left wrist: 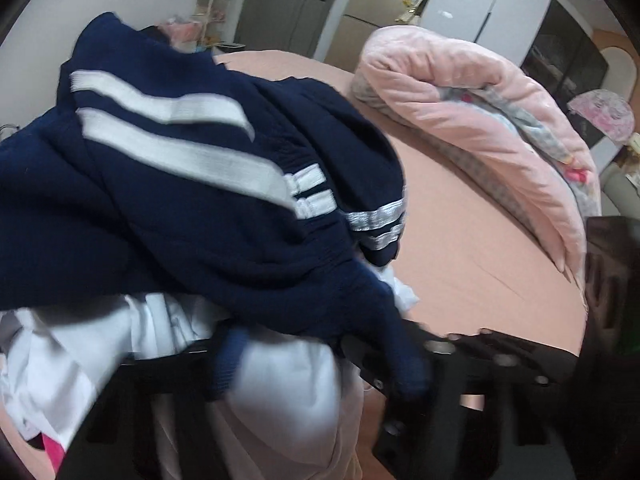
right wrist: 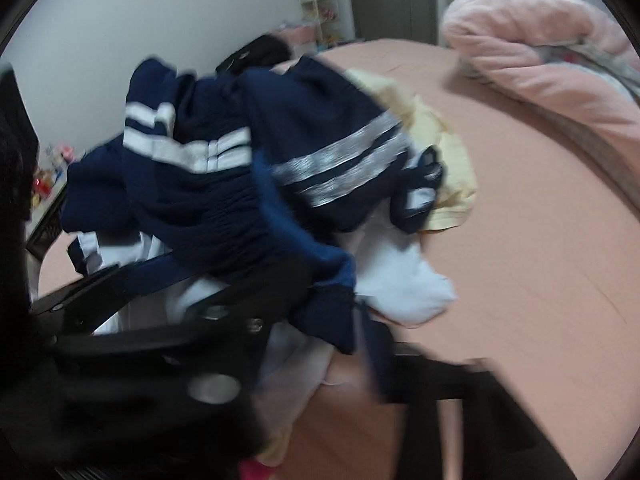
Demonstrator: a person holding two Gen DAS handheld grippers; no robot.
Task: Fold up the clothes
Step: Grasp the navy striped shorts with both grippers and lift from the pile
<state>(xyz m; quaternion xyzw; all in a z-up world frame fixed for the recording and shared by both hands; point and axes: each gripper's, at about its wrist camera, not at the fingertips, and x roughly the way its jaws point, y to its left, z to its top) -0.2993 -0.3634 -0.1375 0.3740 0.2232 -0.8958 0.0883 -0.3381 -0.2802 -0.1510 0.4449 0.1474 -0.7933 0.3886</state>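
Navy cloth drapes over both tongs: left tongs point(left wrist: 304, 392) and right tongs point(right wrist: 320, 344) are buried, so I cannot tell their grip. The navy garment point(left wrist: 168, 200) hangs bunched above white clothes point(right wrist: 404, 292) on the pink bed point(left wrist: 472, 264); best lift it clear before spreading flat.
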